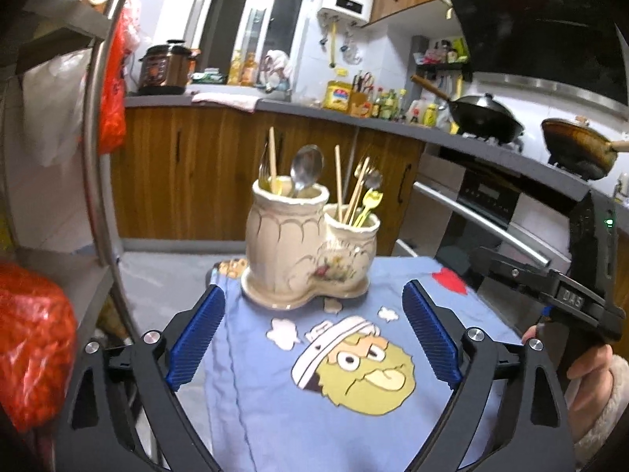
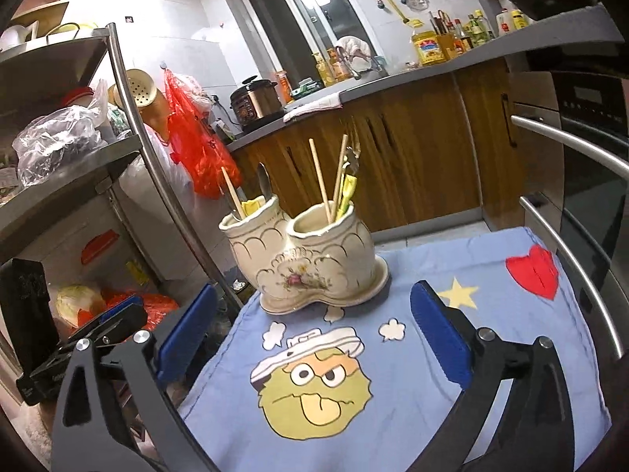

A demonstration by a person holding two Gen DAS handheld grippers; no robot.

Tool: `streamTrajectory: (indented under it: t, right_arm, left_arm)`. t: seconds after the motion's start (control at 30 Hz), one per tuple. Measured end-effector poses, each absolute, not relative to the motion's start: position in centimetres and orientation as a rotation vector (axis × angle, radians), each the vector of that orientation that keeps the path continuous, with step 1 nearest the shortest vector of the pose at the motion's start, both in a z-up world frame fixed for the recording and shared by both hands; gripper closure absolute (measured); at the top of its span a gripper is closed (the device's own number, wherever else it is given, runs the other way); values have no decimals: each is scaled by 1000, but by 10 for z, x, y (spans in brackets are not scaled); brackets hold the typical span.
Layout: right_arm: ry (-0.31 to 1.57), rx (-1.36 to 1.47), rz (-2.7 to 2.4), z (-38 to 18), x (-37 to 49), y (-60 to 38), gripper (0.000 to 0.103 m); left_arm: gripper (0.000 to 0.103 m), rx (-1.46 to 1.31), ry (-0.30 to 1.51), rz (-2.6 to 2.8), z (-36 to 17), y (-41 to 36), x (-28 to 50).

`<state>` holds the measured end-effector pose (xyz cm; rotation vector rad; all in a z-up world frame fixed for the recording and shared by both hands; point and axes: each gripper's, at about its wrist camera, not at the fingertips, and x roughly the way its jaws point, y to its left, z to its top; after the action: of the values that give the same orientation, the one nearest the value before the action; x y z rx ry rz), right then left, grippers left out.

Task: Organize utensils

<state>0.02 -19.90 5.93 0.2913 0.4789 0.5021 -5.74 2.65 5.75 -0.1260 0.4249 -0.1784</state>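
Both the left hand-held gripper [image 1: 314, 314] and right hand-held gripper [image 2: 314, 314] (marked "DAS") gape wide, empty, before the holder [image 1: 306, 236] with 2 cups of utensils [image 1: 306, 169].

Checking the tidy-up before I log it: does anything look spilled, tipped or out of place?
Nothing stands out. The ceramic utensil holder stands upright on the blue cartoon cloth, with chopsticks, spoons and forks in both cups.

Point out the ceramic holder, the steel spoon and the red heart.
Holder [image 1: 283, 251]: left wrist view, front of taller pot.
Spoon [image 1: 308, 165]: left wrist view, its bowl.
Heart [image 2: 532, 277]: right wrist view, its middle.
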Motion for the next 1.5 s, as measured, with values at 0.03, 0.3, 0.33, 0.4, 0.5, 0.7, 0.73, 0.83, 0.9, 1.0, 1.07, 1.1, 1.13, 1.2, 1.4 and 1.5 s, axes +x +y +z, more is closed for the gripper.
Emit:
streamTrajectory:
  t: [0.03,0.3,0.33,0.4,0.5,0.7,0.73,0.83,0.9,1.0,1.07,1.1,1.13,1.2,1.4,1.5]
  right_arm:
    - [479,289,498,57,-1,-199,6]
    - [463,258,450,43,-2,-201,6]
    - [455,246,439,41,-2,-201,6]
    - [447,221,422,37,-2,-202,6]
    - [469,197,395,28,2,-202,6]
    - [480,198,377,22,7,-204,6]
    - [477,193,379,22,7,-204,6]
    - [458,155,382,22,4,-199,6]
    - [438,128,380,22,2,-197,6]
    - [415,100,379,24,-2,-195,6]
    - [408,91,380,24,-4,-193,6]
    - [405,86,382,24,-4,-193,6]
    - [402,81,382,25,-5,-192,6]
    - [399,74,381,25,-6,-191,6]
    - [401,61,387,23,-6,-187,6]
    - [402,56,389,22,-7,-186,6]
  left_arm:
    - [10,-125,429,-167,55,25,-57]
    - [7,-81,455,-70,27,13,-50]
    - [6,-63,459,-53,23,10,-48]
    - [6,-25,481,-38,16,4,-44]
    - [6,42,505,-7,9,-4,-38]
    - [6,77,491,14,9,-10,-35]
    - [5,81,486,21,9,-11,-35]
    - [5,72,472,23,11,-11,-35]
    - [5,63,469,23,12,-10,-34]
    - [5,55,468,28,12,-8,-33]
    - [5,52,470,27,12,-7,-33]
    - [5,51,473,27,12,-7,-32]
    - [5,48,474,28,12,-7,-32]
    - [5,44,475,29,12,-6,-32]
    - [5,41,477,32,12,-3,-33]
    - [5,41,476,32,12,-3,-33]
